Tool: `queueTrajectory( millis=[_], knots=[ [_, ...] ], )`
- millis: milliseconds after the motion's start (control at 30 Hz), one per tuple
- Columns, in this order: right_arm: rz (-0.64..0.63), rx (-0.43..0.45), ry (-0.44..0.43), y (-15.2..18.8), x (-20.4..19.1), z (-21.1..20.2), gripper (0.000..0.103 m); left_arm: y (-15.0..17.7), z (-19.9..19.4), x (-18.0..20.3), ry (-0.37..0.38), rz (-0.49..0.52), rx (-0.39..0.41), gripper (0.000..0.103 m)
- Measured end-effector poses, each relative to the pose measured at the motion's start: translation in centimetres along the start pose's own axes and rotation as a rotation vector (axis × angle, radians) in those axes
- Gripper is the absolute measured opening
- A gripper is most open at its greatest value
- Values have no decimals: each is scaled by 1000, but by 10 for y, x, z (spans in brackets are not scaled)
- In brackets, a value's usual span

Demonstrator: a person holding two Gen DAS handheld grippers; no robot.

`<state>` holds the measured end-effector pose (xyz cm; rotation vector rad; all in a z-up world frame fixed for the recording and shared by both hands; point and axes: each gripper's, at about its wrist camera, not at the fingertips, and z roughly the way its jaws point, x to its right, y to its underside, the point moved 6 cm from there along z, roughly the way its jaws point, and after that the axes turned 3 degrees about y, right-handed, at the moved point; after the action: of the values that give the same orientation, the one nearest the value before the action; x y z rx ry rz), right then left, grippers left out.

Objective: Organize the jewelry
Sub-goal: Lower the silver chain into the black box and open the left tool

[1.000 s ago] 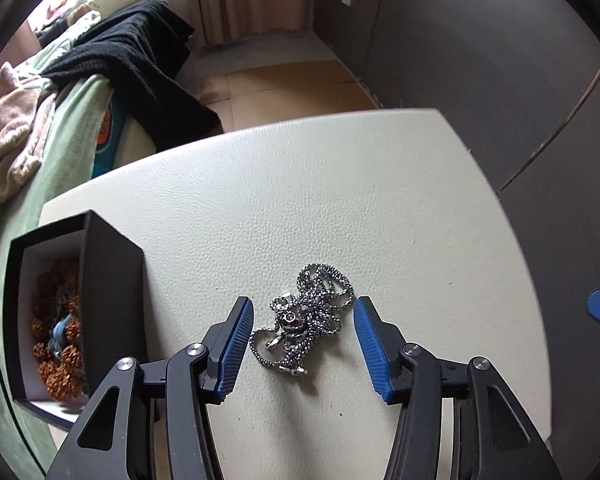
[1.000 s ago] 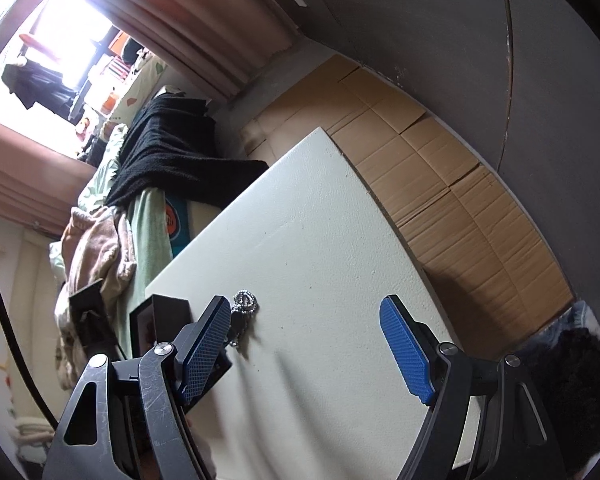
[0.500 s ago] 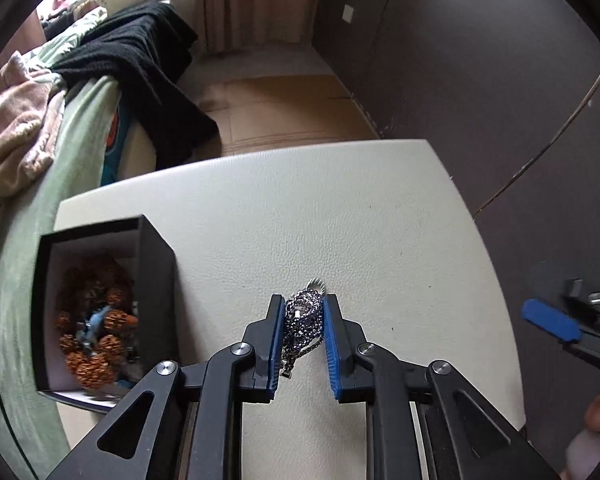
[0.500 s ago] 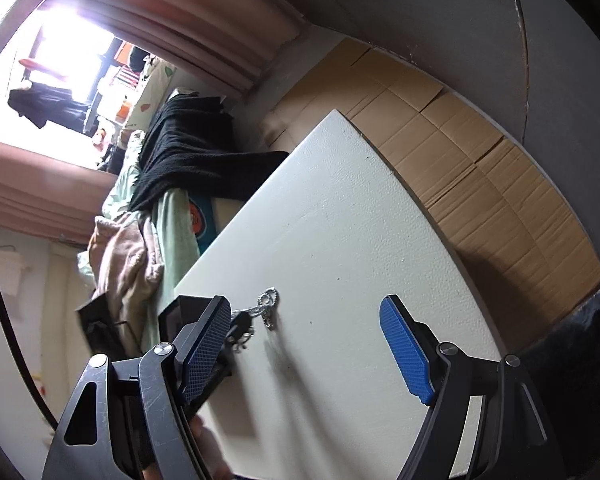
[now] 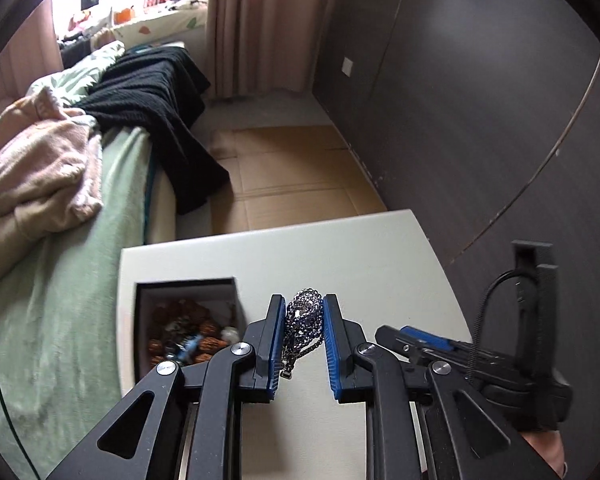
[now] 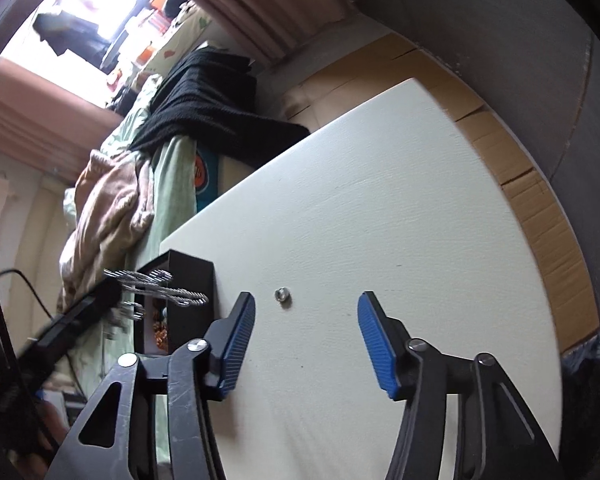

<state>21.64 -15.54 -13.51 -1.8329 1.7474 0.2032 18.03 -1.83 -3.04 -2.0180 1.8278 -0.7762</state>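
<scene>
Left gripper: blue-padded jaws pinched on a bunched silver ball-chain necklace, which is lifted clear of the cream leather-textured tabletop. Loose loops and a clasp end hang below the pads toward 6 o'clock. Bunching looks deliberate: a long chain gathered into one wad travels without trailing.

Open black cardboard box with pale lining sits at 9 o'clock of the held chain, just beside it. It already holds brown knobbly seed beads with a blue piece among them. Judgement: the box is the drop point, and the chain is held high so its hanging end clears the box wall.

Right gripper: jaws have just been narrowing but stand apart, nothing between the pads. It points down at a small silver ring-like piece lying alone on the table just ahead, at 12 o'clock of the gap. Likely the next pickup; jaws probably narrowing to suit a small target.

Hard to read:
- Right view: the chain is motion-streaked at 9 o'clock, in front of the box, and the left tool is a dark blur.
- The small silver piece is too tiny to tell ring from stud or nut.
- Box contents are partly covered by the left tool's finger; count of items unknown.
- Pendant on the chain, if any, is buried in the wad.
- Left view: the right tool is cut off at 4 o'clock, with only a sliver of the person's hand showing.
</scene>
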Motion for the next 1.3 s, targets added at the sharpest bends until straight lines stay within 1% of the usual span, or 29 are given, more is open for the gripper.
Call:
queueTrajectory(
  millis=[33,67,167,267,433,700,767,867,933,967,1067,1167,1300],
  knots=[
    [-10,-12,2,0,-4,5,39,-2,-4,-4,-4,-6,5,19],
    [-21,-15,12,1,-6,9,38,-3,-8,-10,-7,-11,11,19],
    [-73,-15,55,1,-14,18,37,-5,-14,-24,-24,-19,21,19],
    [-121,-18,77,0,-24,27,37,-5,-18,-37,-33,-38,26,19],
    [-198,-35,152,0,-36,42,37,-3,-24,-57,-43,-65,34,19],
    [-278,-63,269,7,-47,63,32,-5,-26,-82,-58,-94,37,19],
    [-300,-74,307,10,-49,69,27,-6,-25,-89,-61,-103,38,19],
    [-343,-57,376,10,-54,71,22,-6,-23,-99,-66,-115,36,19],
    [-360,-44,412,10,-54,70,15,-7,-19,-104,-69,-124,32,19],
    [-371,-41,421,10,-55,70,15,-7,-15,-106,-70,-129,29,19],
    [-382,-38,419,10,-55,67,14,-6,-4,-111,-73,-139,18,19],
    [-335,-35,365,5,-50,61,14,-3,10,-111,-57,-145,-4,19],
    [-299,15,329,-6,-47,40,14,-2,25,-102,-26,-137,-25,19]
  ],
)
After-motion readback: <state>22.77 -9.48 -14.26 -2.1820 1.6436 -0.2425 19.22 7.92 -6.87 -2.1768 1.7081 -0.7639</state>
